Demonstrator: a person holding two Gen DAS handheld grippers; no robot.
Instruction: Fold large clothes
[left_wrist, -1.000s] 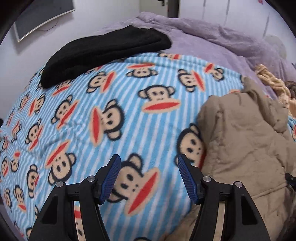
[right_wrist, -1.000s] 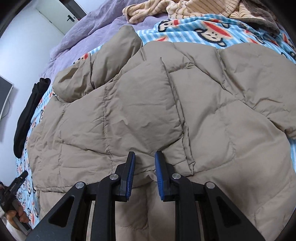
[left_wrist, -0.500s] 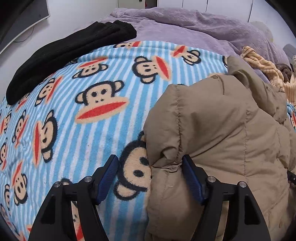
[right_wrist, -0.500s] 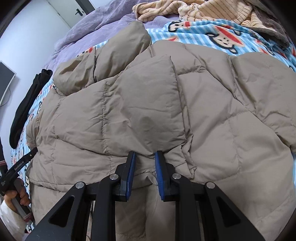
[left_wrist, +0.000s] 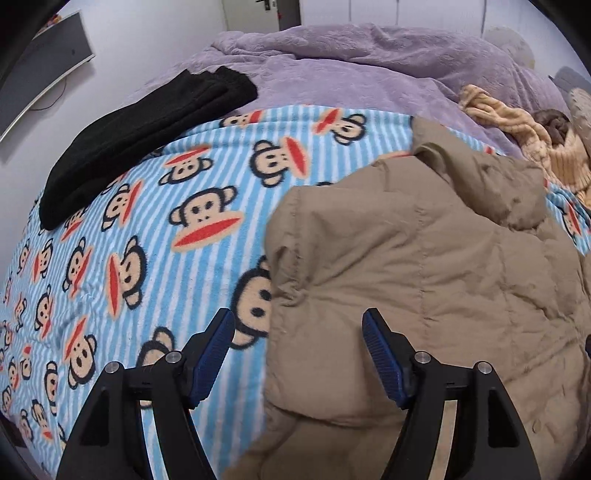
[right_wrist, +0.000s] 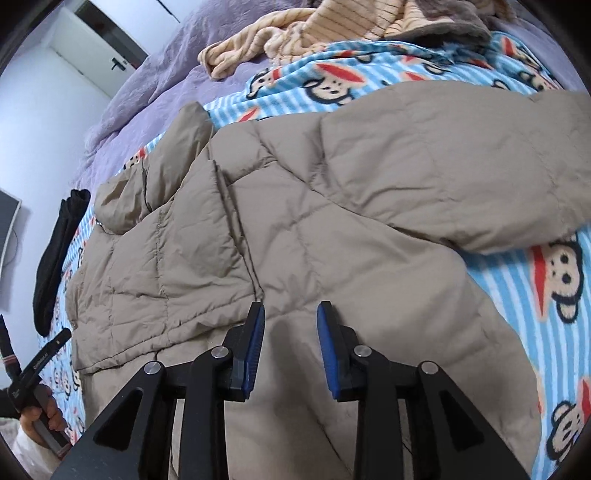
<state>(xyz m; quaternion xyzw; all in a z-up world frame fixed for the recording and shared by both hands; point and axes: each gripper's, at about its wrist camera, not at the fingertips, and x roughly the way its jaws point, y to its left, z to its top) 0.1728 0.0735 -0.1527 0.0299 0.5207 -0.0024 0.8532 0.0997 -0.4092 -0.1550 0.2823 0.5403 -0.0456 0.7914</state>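
Note:
A tan quilted puffer jacket (right_wrist: 332, 229) lies spread on a blue striped monkey-print blanket (left_wrist: 155, 229). Its left side is folded over the body, and one sleeve (right_wrist: 461, 162) stretches out to the right. My right gripper (right_wrist: 290, 325) stands open just above the lower middle of the jacket, holding nothing. In the left wrist view the jacket (left_wrist: 424, 266) fills the right half, with its folded edge running between the fingers of my left gripper (left_wrist: 297, 332). That gripper is wide open and hovers over the jacket's left edge.
A folded black garment (left_wrist: 147, 122) lies at the blanket's far left. Purple bedding (left_wrist: 369, 62) covers the back, with a striped beige garment (right_wrist: 314, 40) heaped on it. A hand (right_wrist: 40, 413) holding the other gripper shows at the lower left of the right wrist view.
My right gripper has opened and let go of the jacket fabric it pinched. The view has shifted right, and the sleeve now shows. My left gripper, open throughout, has drawn back slightly from the jacket's folded edge.

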